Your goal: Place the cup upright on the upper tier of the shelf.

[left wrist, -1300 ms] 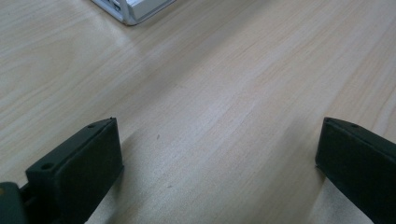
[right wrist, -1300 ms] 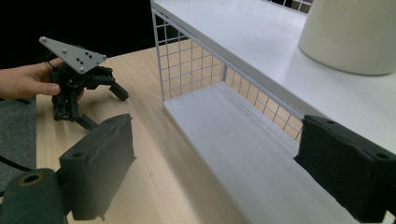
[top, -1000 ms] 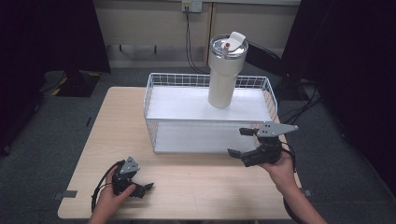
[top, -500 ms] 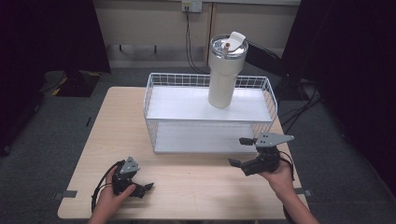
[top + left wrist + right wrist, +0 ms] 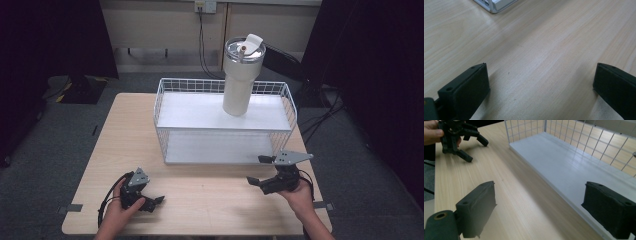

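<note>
Wooden table [image 5: 210, 192] is carrying a white wire basket [image 5: 225, 125]; a white tumbler [image 5: 242, 77] is standing upright inside it, toward the back. Right gripper [image 5: 261, 171] is hovering just beside the basket's front right corner, jaws spread wide, empty. Left gripper [image 5: 154, 202] is resting near the table's front left, jaws wide, empty.
</note>
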`<state>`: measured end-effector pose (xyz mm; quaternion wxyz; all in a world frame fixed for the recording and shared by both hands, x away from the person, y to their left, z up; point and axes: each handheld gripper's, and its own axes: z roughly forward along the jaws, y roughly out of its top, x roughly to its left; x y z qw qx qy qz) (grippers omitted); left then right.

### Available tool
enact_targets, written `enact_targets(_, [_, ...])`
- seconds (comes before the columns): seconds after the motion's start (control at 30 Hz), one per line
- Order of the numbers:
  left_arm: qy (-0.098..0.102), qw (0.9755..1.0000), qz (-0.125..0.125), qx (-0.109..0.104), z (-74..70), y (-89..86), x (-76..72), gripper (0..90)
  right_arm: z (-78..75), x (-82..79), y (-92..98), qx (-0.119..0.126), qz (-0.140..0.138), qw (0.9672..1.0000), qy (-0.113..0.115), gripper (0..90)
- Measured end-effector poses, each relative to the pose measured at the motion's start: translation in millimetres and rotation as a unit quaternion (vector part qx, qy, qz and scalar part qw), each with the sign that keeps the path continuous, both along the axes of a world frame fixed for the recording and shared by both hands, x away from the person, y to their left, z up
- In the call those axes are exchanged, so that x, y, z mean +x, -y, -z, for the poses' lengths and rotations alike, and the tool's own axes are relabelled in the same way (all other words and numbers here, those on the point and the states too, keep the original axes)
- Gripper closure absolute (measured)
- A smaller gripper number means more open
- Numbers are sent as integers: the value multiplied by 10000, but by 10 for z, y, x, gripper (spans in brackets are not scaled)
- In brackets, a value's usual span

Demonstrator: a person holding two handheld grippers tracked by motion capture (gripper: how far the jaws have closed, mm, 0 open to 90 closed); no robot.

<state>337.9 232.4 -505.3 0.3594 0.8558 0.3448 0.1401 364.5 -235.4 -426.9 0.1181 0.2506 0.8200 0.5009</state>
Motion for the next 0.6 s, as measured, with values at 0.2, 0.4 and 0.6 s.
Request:
enact_targets(0.2, [-1,10000,-1,0,0,0,0,0,178,-9,67,-98,71,9999,-51,102])
enact_targets(0.4, [0,10000,0,1,0,0,0,0,350,-23,102,-262,70,9995,-136,101])
enact_targets(0.6, [0,10000,-1,1,0,0,0,0,501,-43,112,-471,95,9987,-189,100])
